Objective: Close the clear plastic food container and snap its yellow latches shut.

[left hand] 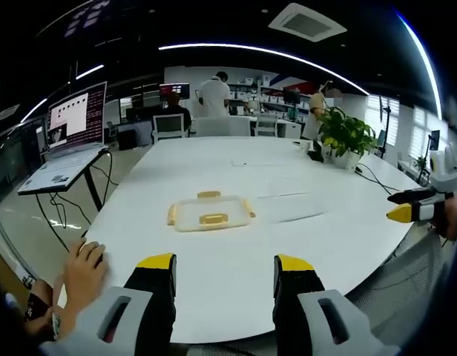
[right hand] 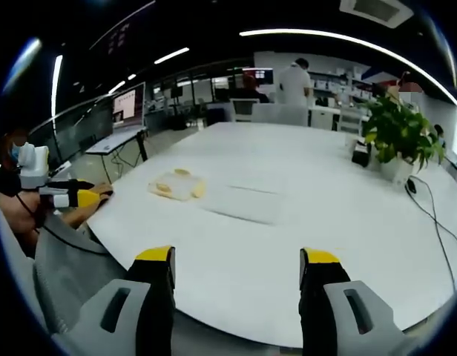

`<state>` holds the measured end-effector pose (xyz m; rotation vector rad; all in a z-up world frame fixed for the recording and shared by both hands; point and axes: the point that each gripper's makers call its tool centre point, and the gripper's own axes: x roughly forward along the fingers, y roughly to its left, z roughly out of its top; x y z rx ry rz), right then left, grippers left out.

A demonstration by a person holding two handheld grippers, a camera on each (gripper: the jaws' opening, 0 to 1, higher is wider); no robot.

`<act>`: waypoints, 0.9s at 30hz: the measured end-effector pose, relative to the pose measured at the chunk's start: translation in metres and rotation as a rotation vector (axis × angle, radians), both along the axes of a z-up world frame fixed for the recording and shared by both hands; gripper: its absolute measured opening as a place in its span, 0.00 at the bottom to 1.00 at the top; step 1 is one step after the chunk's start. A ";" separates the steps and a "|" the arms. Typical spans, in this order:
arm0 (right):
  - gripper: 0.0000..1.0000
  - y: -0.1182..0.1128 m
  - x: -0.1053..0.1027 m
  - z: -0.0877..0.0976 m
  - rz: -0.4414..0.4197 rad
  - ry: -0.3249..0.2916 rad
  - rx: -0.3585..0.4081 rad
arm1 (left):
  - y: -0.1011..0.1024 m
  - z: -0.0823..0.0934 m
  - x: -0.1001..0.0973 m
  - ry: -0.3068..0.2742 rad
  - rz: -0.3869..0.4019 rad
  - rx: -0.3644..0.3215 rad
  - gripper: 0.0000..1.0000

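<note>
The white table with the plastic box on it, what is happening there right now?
A person holds a tool in each hand, both back from the clear plastic container lying flat on the white table. The left tool points at it with jaws apart and nothing between them; the right tool is also open and empty. A hand rests on the table edge. The container's yellow latches stick out at its sides, so snapping them has not begun. A potted plant and a laptop stand further off.

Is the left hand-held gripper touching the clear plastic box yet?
Apart. In the left gripper view, bare white table separates the open left hand-held gripper from the clear plastic, yellow-latched container.
</note>
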<state>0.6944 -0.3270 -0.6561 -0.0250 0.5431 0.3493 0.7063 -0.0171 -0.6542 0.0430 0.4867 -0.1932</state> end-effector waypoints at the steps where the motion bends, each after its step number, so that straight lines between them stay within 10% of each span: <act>1: 0.65 0.000 0.000 0.000 0.003 0.001 -0.002 | -0.001 0.000 -0.001 0.004 -0.003 0.002 0.47; 27: 0.65 0.007 0.019 0.006 0.047 0.012 -0.017 | 0.002 0.008 0.014 0.013 -0.025 0.001 0.47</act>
